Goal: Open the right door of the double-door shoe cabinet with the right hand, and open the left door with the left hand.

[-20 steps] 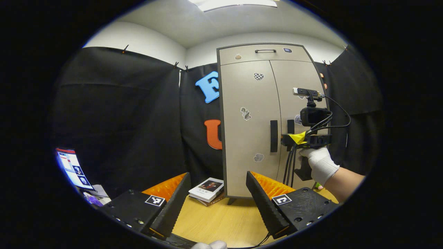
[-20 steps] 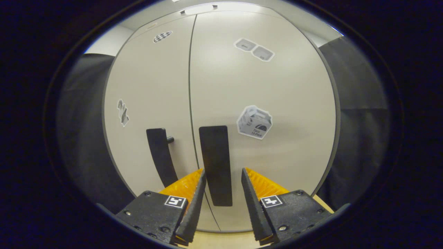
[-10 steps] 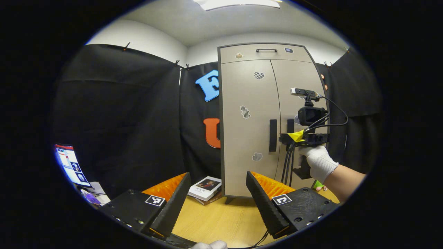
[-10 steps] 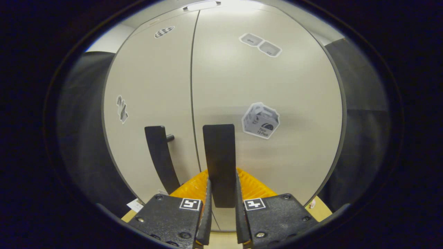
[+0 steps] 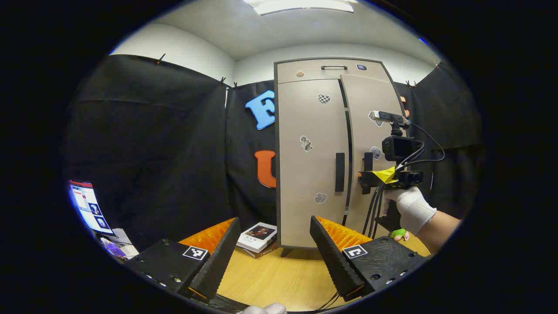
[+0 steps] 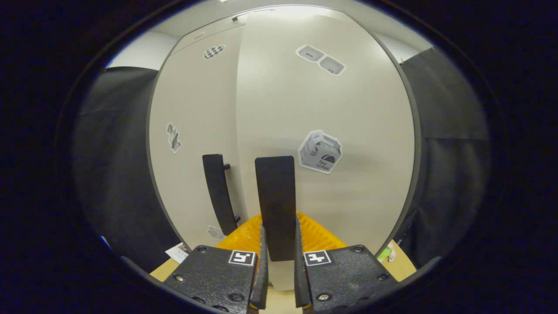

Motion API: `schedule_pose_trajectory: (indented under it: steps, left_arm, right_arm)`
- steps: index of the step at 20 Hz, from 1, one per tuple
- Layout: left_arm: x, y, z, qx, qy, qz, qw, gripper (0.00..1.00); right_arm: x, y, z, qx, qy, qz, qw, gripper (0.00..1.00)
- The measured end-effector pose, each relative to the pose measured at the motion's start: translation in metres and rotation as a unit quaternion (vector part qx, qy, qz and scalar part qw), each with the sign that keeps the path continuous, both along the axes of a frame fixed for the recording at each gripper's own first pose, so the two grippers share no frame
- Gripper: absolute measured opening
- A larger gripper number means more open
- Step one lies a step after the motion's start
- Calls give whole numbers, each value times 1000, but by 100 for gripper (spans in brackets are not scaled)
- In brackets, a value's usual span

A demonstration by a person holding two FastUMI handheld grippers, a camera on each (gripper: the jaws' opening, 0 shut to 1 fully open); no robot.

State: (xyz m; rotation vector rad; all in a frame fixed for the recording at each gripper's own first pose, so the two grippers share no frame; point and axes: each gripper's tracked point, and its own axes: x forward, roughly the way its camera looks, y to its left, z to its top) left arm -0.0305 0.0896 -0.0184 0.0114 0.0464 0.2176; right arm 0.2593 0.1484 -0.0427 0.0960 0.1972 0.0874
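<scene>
My right gripper point(image 6: 279, 244) pinches the right door's handle point(image 6: 275, 205) — door point(image 5: 370, 144) ajar. My left gripper point(image 5: 270, 248) hangs wide, facing the left door point(image 5: 309, 161).

My right gripper point(image 6: 279, 261) clamps both fingers on the right door's handle point(image 6: 275, 205). That right door point(image 6: 344, 113) stands ajar, proud of the left door point(image 6: 196, 113), whose handle point(image 6: 219, 192) hangs untouched.

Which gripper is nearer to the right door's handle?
Right. The right gripper is clamped on the right door handle, its door slightly ajar. The left gripper hangs open, well back from the cabinet.
</scene>
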Motion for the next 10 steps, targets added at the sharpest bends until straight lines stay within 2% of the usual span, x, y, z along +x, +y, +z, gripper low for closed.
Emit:
schedule_pose_trajectory:
  steps: [10]
  left_arm:
    - [25, 14, -5, -1, -3, -25, 1000, 96]
  right_arm:
    - [-64, -29, -5, 9, 4, 10, 1000, 26]
